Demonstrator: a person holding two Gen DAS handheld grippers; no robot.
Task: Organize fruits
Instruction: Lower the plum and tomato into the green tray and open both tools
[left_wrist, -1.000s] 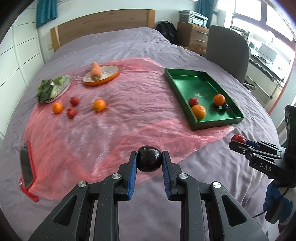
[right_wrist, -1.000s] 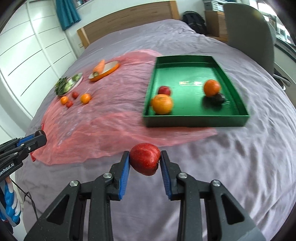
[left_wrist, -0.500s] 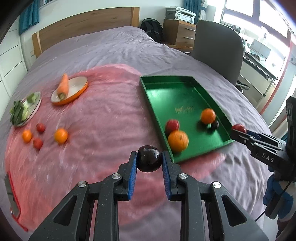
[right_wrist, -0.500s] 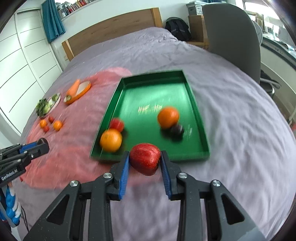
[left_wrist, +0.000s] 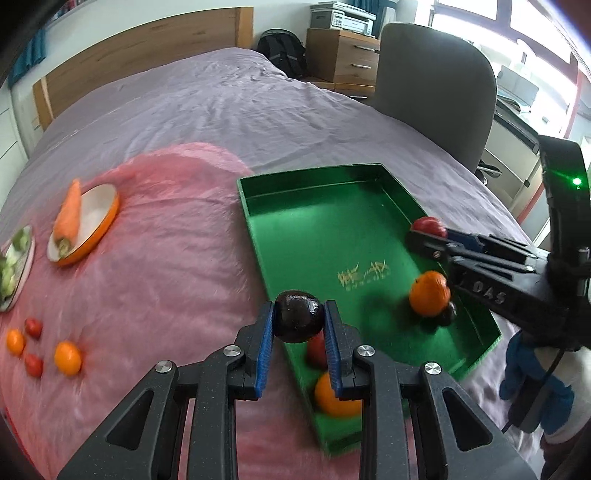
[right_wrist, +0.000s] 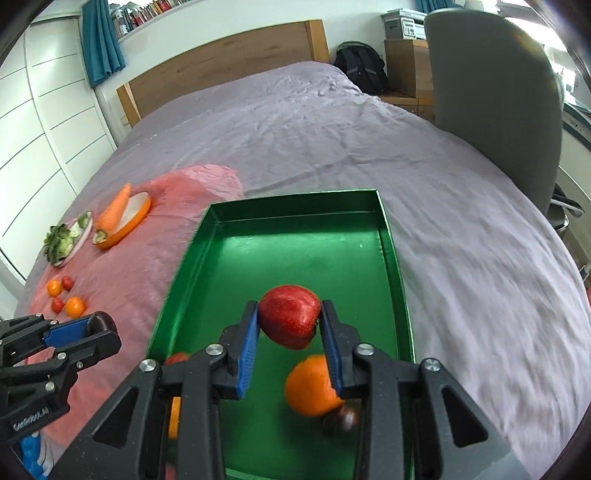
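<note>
While gripping a dark plum (left_wrist: 298, 316) and red apple (right_wrist: 289, 322), both grippers have moved over the green tray (right_wrist: 295, 221).

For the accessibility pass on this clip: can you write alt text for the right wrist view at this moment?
The right gripper holds a red strawberry-like fruit over a green tray on a purple bed; an orange and a dark fruit lie in the tray below. At far left the left gripper carries a dark plum over a pink sheet.

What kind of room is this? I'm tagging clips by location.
Most likely a bedroom: the fruit work happens on a bed with a wooden headboard, beside white wardrobe doors.
</note>
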